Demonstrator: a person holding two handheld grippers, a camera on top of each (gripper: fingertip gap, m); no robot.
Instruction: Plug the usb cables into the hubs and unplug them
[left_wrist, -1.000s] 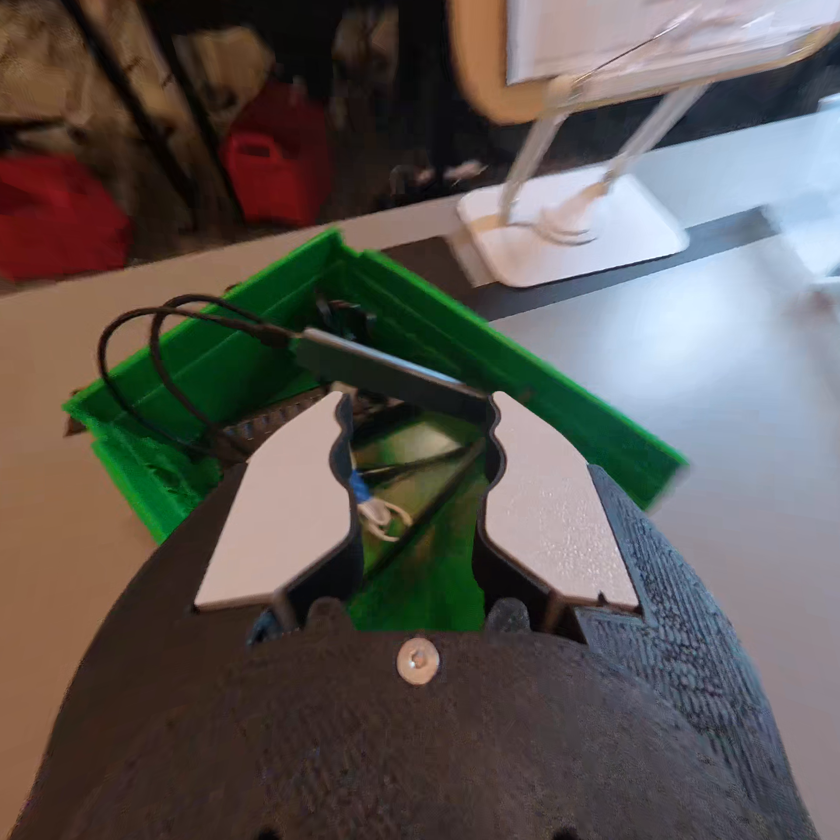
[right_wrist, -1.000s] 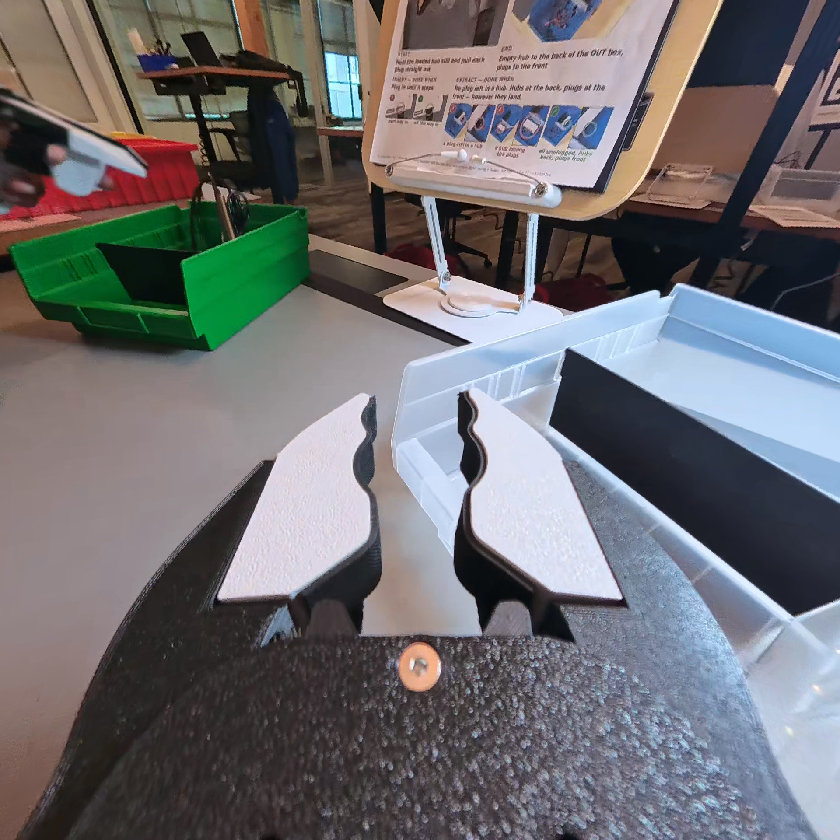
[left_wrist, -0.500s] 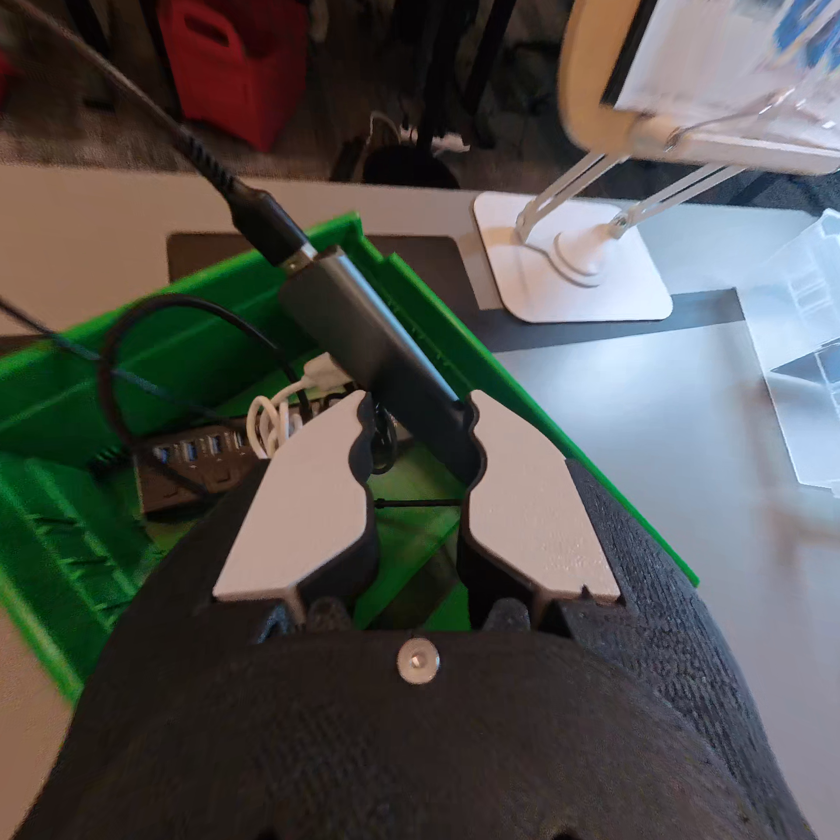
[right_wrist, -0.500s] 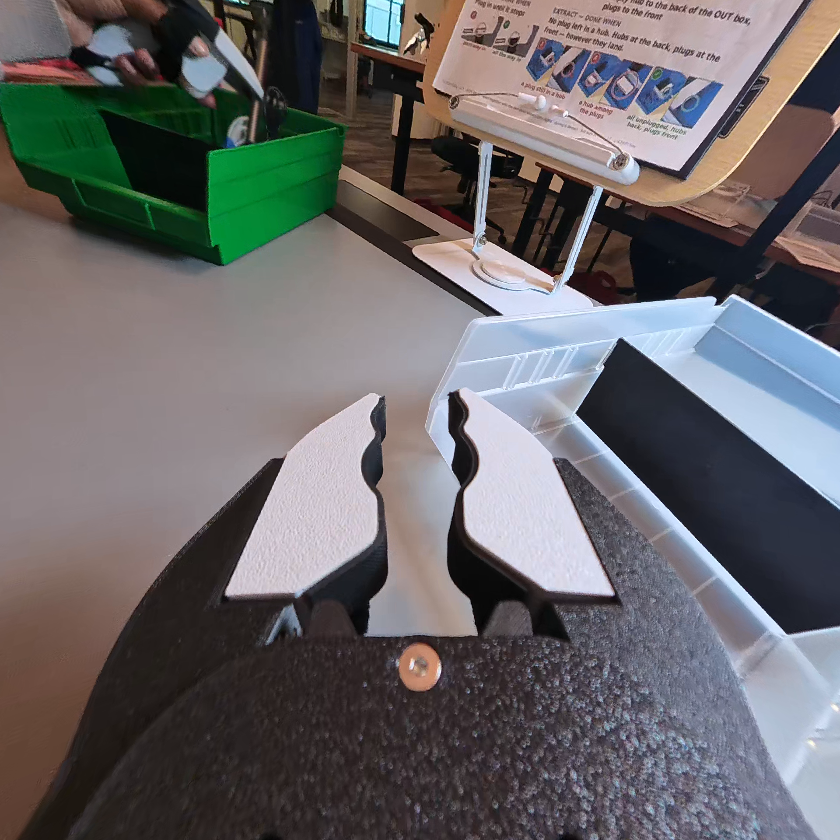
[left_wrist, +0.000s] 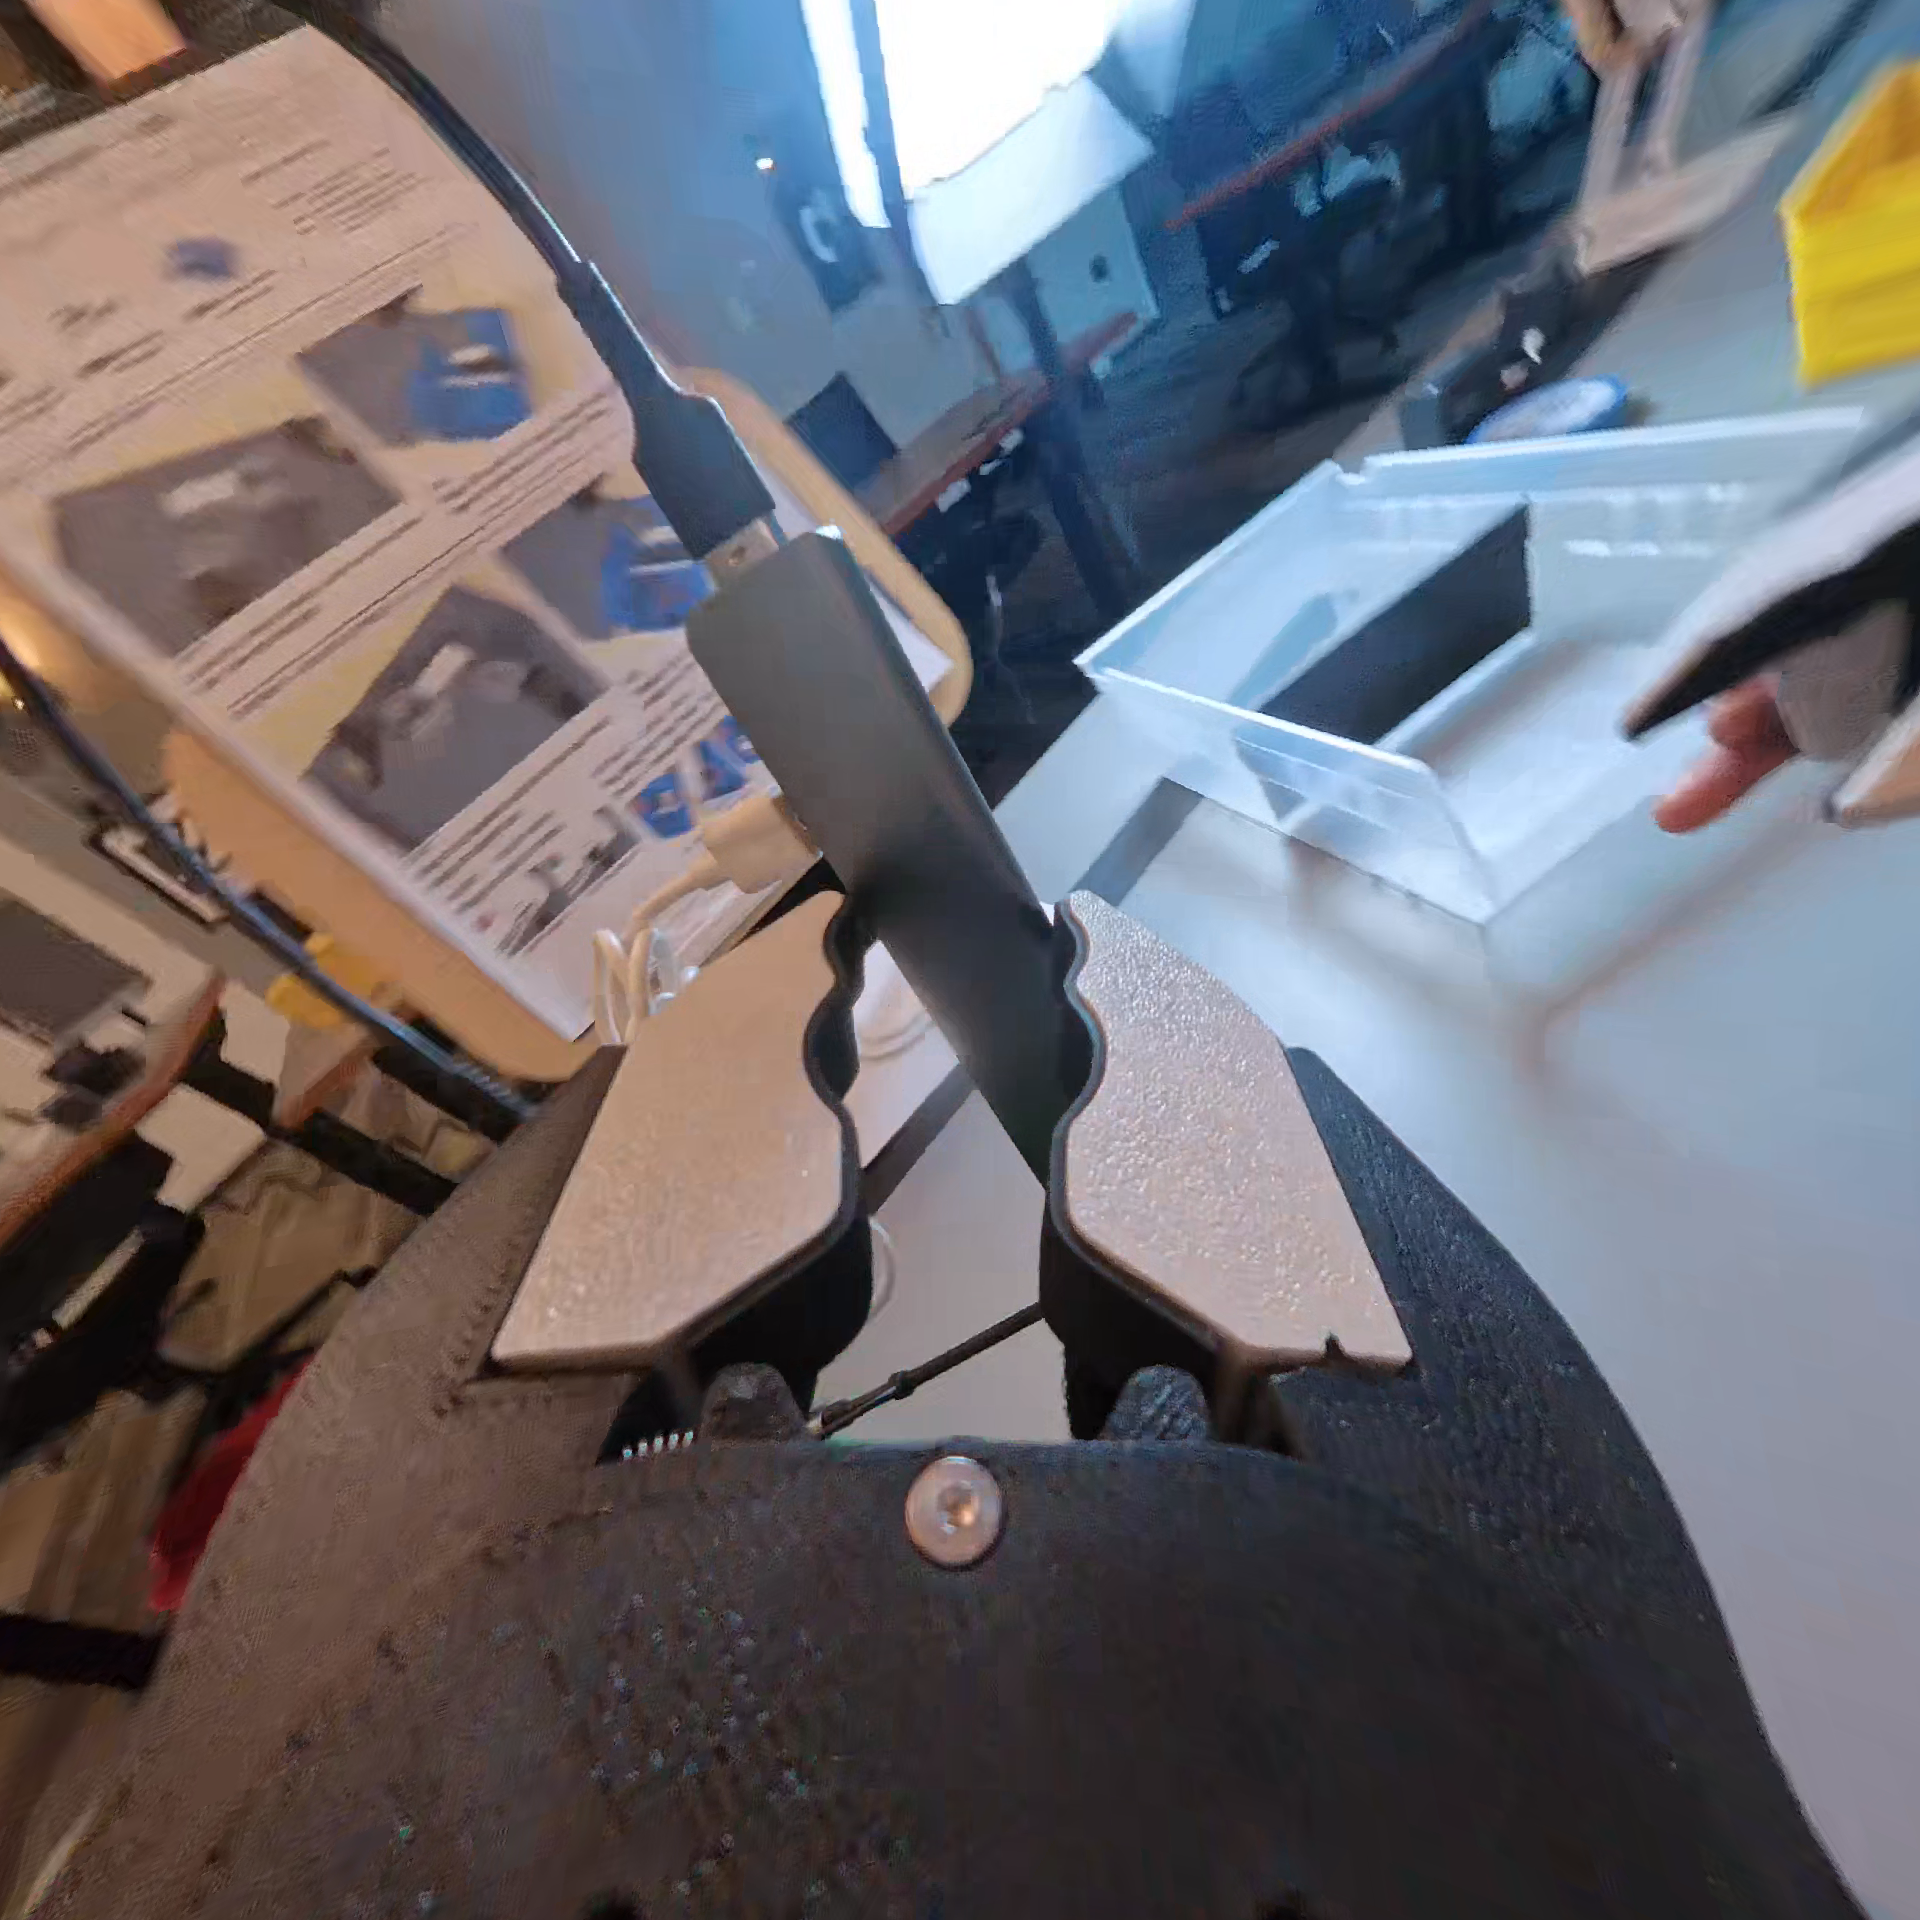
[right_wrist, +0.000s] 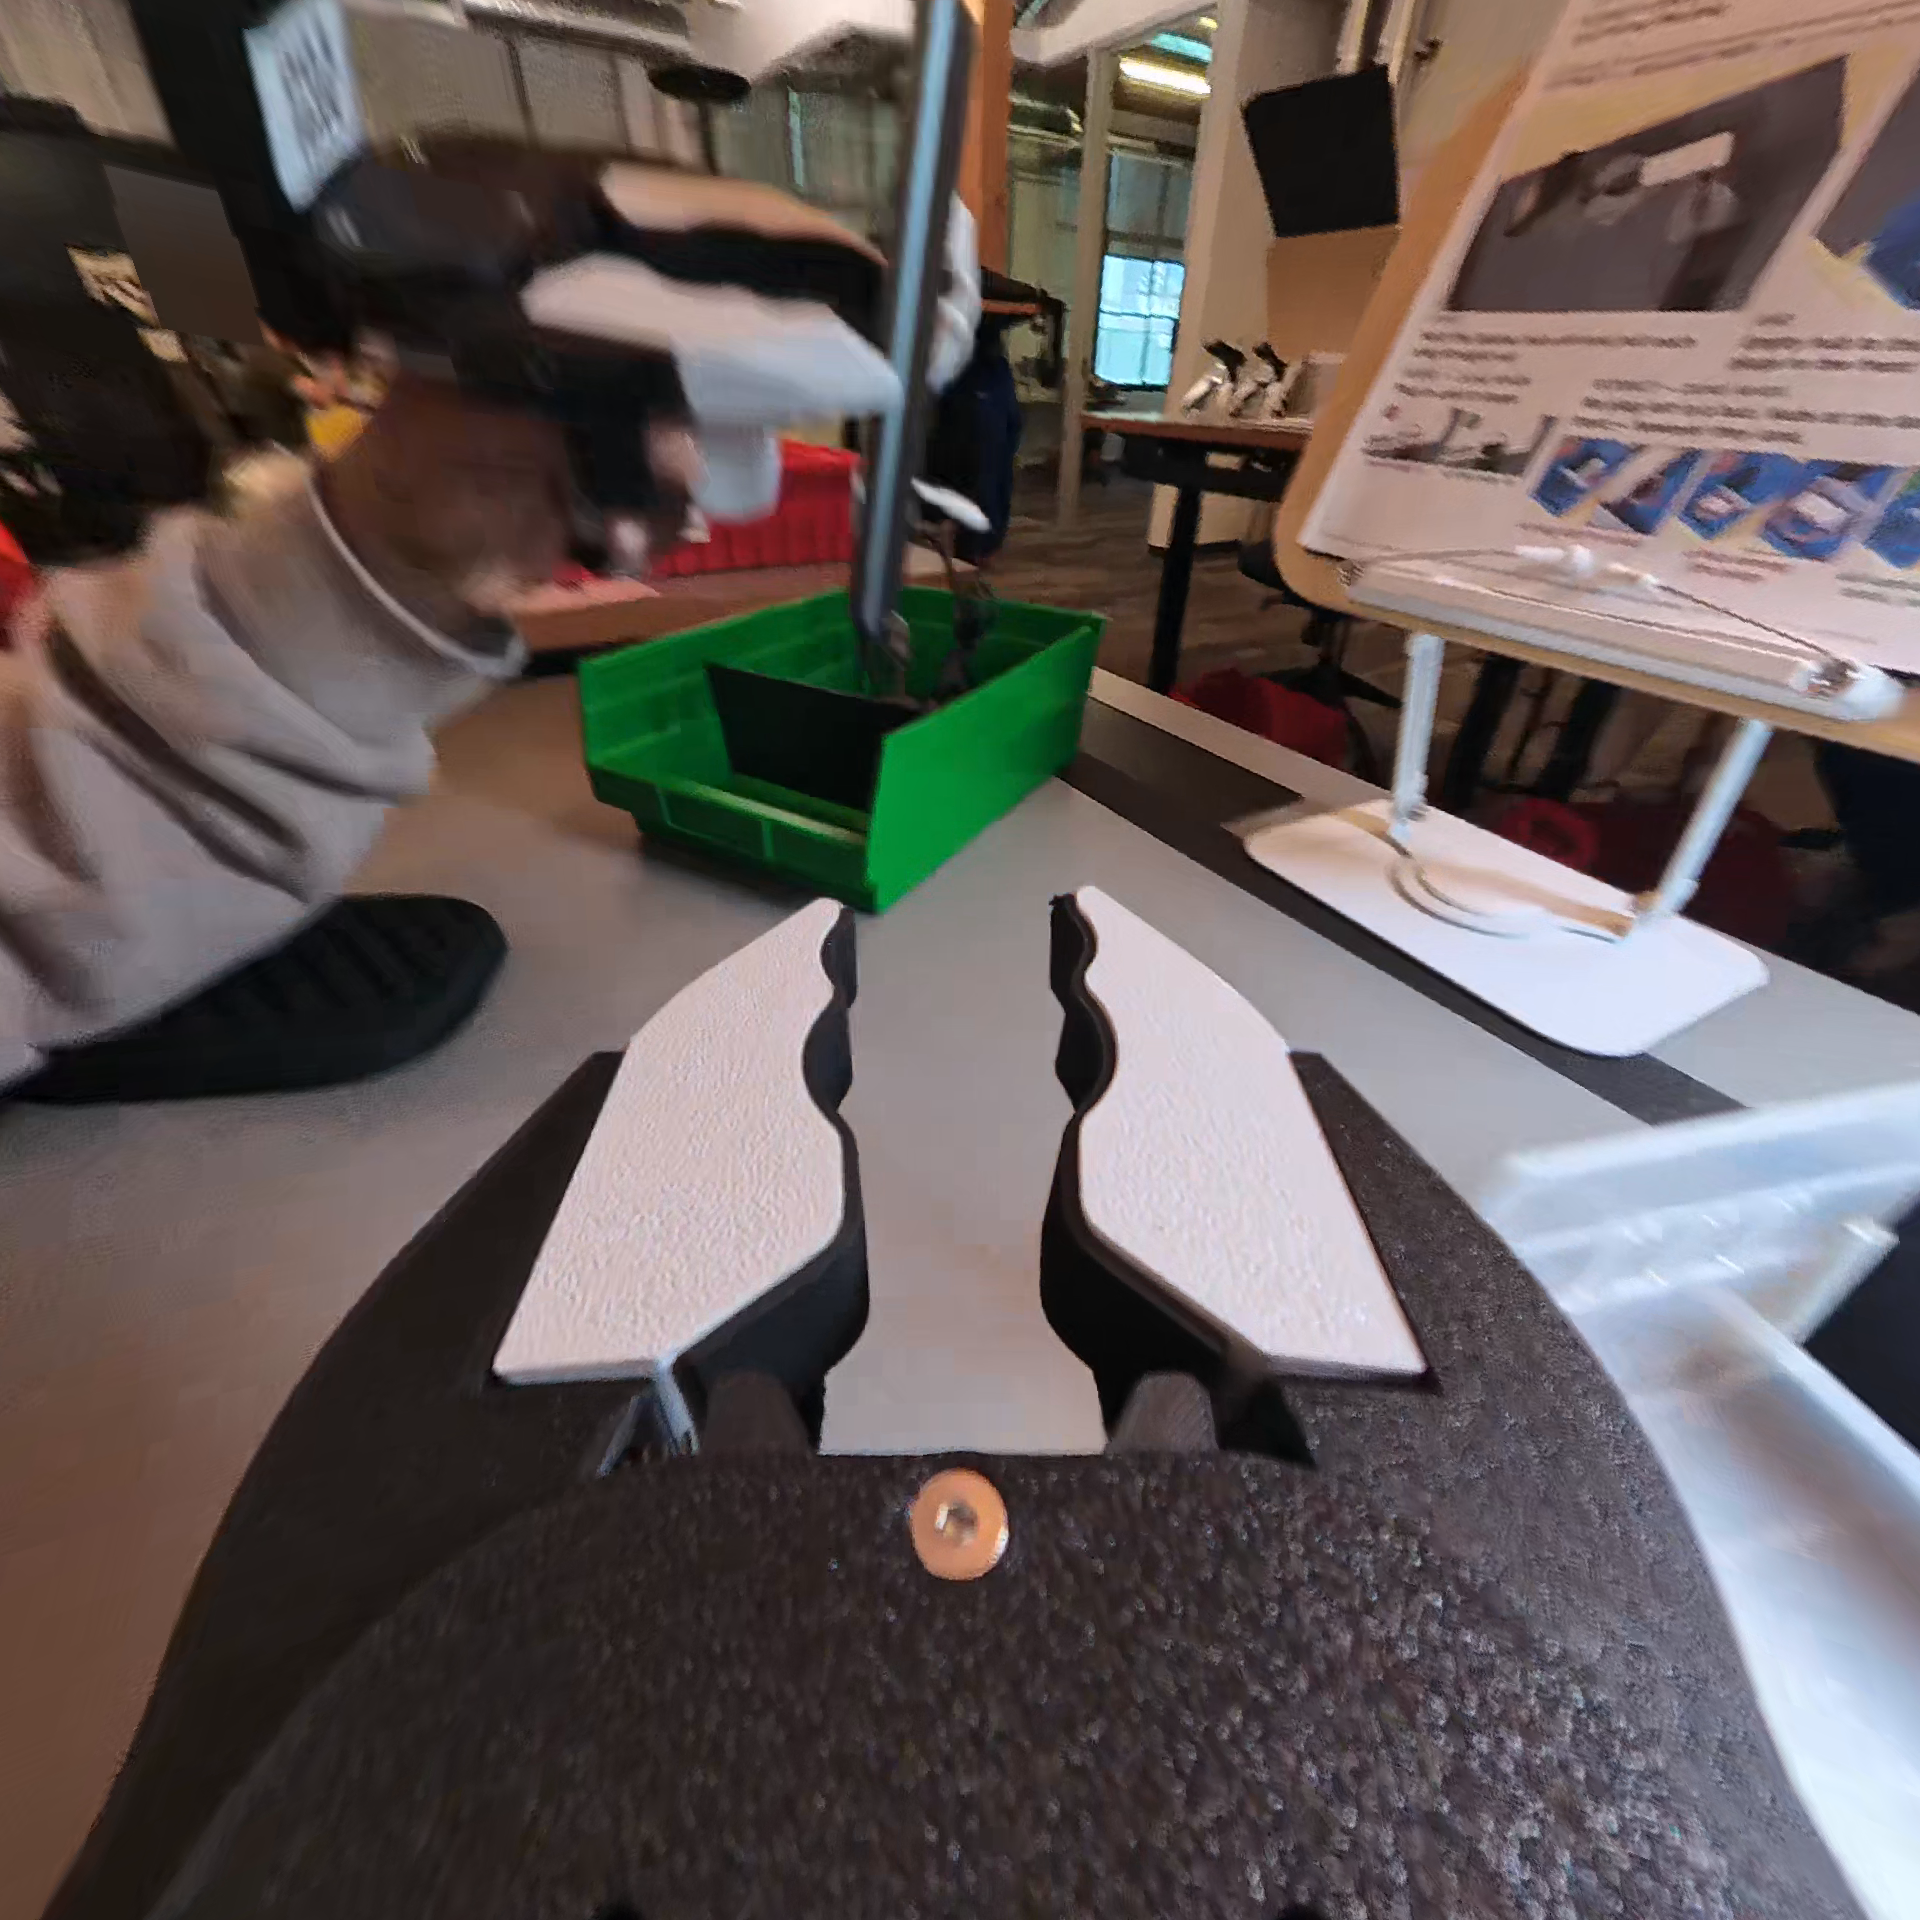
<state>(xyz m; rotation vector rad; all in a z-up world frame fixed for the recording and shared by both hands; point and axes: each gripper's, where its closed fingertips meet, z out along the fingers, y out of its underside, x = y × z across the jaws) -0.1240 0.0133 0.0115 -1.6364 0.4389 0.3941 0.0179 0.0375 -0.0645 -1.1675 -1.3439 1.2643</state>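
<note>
Two grippers: left gripper pinches a dark hub at frame centre; right gripper spread, empty.

Your left gripper has a rough, grainy black plastic body w/ matt, pebbled pale finger plates; same finish on the right gripper. The hub it clamps looks like smooth, satin dark metal, w/ a matt black rubbery cable plugged in its top end and a glossy white plastic plug on its side. Right of the hub, the clear bin is glossy translucent plastic. The green bin is smooth opaque plastic; the table is matt grey.
</note>
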